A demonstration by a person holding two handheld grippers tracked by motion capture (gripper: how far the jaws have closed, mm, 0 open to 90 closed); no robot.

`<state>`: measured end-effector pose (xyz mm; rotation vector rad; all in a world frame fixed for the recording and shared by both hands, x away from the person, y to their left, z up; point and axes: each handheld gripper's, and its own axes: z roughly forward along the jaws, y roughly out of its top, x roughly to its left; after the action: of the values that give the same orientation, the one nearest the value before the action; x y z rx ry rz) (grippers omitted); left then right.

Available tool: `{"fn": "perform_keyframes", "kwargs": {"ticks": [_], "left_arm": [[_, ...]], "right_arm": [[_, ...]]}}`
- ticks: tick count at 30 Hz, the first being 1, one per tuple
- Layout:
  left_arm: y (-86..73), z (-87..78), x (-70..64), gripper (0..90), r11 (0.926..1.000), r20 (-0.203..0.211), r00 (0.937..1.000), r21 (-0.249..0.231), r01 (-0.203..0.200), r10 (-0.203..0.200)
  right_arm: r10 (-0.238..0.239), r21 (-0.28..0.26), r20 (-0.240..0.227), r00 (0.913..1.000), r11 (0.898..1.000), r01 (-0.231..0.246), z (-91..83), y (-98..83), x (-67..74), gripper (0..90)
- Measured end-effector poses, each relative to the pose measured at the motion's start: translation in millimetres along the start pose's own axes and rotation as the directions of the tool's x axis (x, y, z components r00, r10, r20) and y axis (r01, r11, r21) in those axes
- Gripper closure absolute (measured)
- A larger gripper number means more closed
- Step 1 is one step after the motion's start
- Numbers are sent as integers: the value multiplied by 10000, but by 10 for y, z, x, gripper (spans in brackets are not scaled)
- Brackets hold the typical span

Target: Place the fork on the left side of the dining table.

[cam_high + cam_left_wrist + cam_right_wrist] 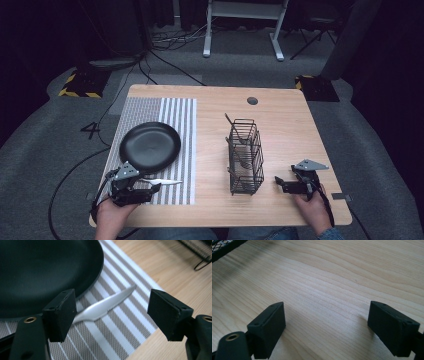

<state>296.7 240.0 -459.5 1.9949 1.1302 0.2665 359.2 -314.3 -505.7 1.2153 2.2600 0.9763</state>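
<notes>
Left gripper: jaws spread wide, white knife lying loose between them on striped placemat.
Right gripper: jaws apart, nothing held, over bare table.

I work at a pale wooden table on grey carpet; dark curtains, white desk legs and cables lie beyond.

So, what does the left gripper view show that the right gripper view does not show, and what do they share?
Left gripper view alone: a round black plate, a grey-and-white striped woven placemat and a silvery metal knife lying on it between the open jaws of the left gripper. Right gripper view alone: the open right gripper over bare wood. Both share the light wooden table and an edge of the black wire cutlery basket.
</notes>
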Motion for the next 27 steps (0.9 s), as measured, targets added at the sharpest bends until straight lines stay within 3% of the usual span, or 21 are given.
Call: {"fn": "perform_keyframes", "kwargs": {"ticks": [4,8,10,16,21,24,27], "left_arm": [[196,2,42,255,9996,183,9995,126,267,-269],[343,-21,40,249,9999,313,9995,161,-41,36],[491,-58,36,247,9994,374,9987,106,-344,340],[688,-38,56,250,9988,774,9960,-249,-430,449],[813,5,40,244,9964,1113,9905,-350,-775,810],[919,24,-2,234,9898,1273,9824,-574,-1302,1366],[1030,39,-3,232,9860,1367,9791,-926,-1389,1508]], "right_arm": [[-4,-2,-3,10000,10000,4,0,0,0,147],[-4,-2,-4,10000,10000,4,0,0,0,147],[-6,-2,-3,10000,10000,6,0,0,0,147],[-3,-1,0,10000,10000,3,0,0,0,147],[-5,-1,2,10000,10000,5,0,0,0,147],[-4,-1,0,10000,10000,4,0,0,0,147],[-2,1,0,10000,10000,2,0,0,1,147]]}}
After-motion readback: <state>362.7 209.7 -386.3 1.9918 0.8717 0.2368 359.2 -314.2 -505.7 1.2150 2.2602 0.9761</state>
